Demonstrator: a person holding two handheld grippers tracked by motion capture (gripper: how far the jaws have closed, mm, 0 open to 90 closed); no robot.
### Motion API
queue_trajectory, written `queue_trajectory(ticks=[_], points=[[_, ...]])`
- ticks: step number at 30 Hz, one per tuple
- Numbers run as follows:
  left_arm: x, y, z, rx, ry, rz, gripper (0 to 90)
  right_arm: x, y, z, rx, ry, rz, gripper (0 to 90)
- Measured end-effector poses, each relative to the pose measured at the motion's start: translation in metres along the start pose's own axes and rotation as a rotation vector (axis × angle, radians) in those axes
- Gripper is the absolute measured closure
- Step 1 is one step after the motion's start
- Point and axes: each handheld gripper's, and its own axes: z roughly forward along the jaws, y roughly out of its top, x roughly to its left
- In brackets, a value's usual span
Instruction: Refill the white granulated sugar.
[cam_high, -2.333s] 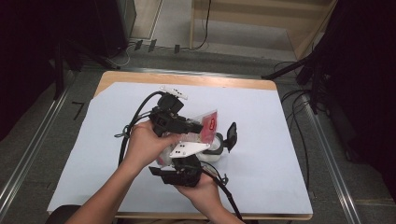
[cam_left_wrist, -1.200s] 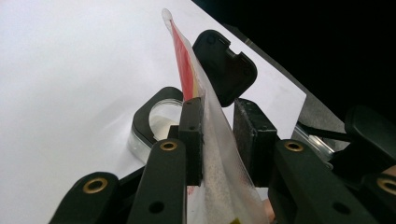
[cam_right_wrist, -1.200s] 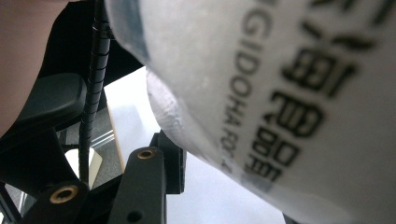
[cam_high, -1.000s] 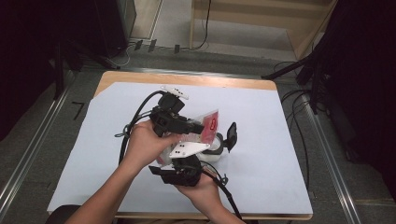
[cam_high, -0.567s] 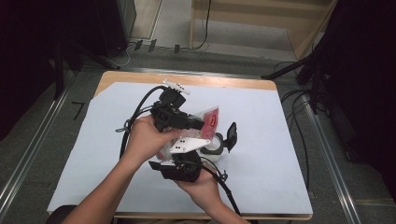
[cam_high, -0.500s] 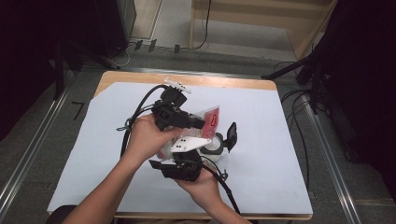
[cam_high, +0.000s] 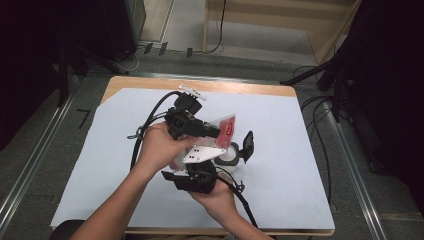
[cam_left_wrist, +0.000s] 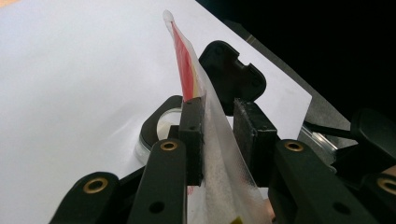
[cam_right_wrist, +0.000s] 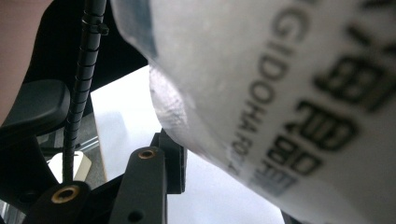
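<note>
Change: since about two seconds ago both my hands went a little toward the far-left of the counter (cam_high: 310, 150), and the sachet went with them; the container did not move.
Left jaws: my left gripper (cam_left_wrist: 219, 126) has the sachet (cam_left_wrist: 212, 140) between its pads; the left pad touches the film, the right pad stands just apart, so I cannot tell if it is a true grip.
Right jaws: my right gripper (cam_high: 192, 176) is under the sachet's lower part; in the right gripper view the printed film lies across the jaws, one pad against it, the other hidden. Closed on it or not, I cannot tell.
Sachet: red and white, tilted, held in the air above the counter, its red top corner (cam_high: 227, 127) pointing to the far-right.
Container: small round one (cam_high: 229, 156) with black hinged lid (cam_high: 247, 145) open, standing just beside and under the sachet.
Why so: I judge that two holds stretch the film for tearing, over the container so the powder falls in.
</note>
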Motion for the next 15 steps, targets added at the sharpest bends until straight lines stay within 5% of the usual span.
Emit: queue_trajectory(ticks=[15], points=[[0.0057,-0.0057,-0.0016,-0.024,-0.026,-0.018,73.8,0.0025,-0.0016,0.0002,0.02,0.009,-0.012,63.6]])
